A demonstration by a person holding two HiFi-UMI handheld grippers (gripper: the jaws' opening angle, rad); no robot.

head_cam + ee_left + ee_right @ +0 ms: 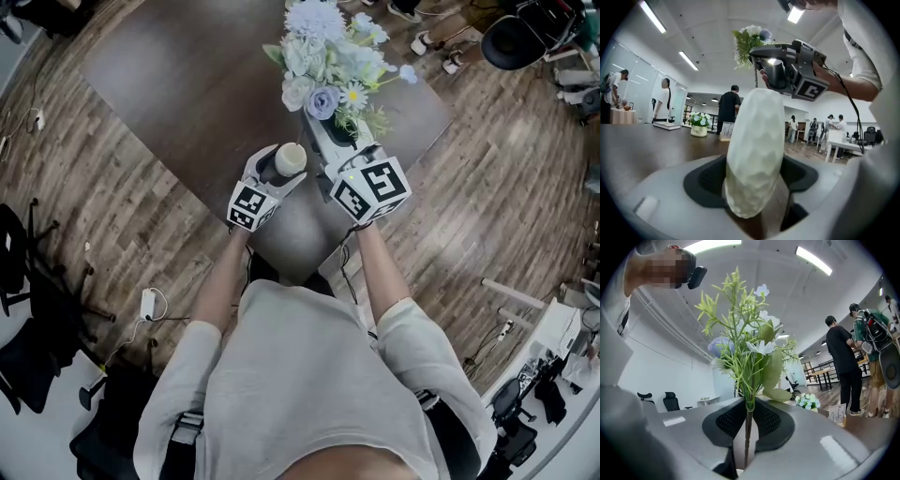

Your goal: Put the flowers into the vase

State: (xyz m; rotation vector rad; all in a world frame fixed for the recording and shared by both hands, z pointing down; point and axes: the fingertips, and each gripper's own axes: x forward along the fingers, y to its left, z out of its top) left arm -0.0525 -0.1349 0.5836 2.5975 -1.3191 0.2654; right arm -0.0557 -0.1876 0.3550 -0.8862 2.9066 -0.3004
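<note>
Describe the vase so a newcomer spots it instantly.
At the near corner of the dark table, in front of the person, the left gripper holds the vase: cream, dimpled, egg-shaped. Unlike the leafy flowers in the right gripper beside it, it is plain and pale.

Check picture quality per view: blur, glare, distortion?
Head view: heavy fisheye bend at the edges, even light, flowers sharp. Left gripper view: vase looms soft up close, ceiling strips blown out. Right gripper view: stem crisp, ceiling lights glare, corners vignetted.

Ceiling strip lights (813,261) light my room evenly, while both gripper views bulge, darken at the corners, and the near vase (754,154) looks soft.
</note>
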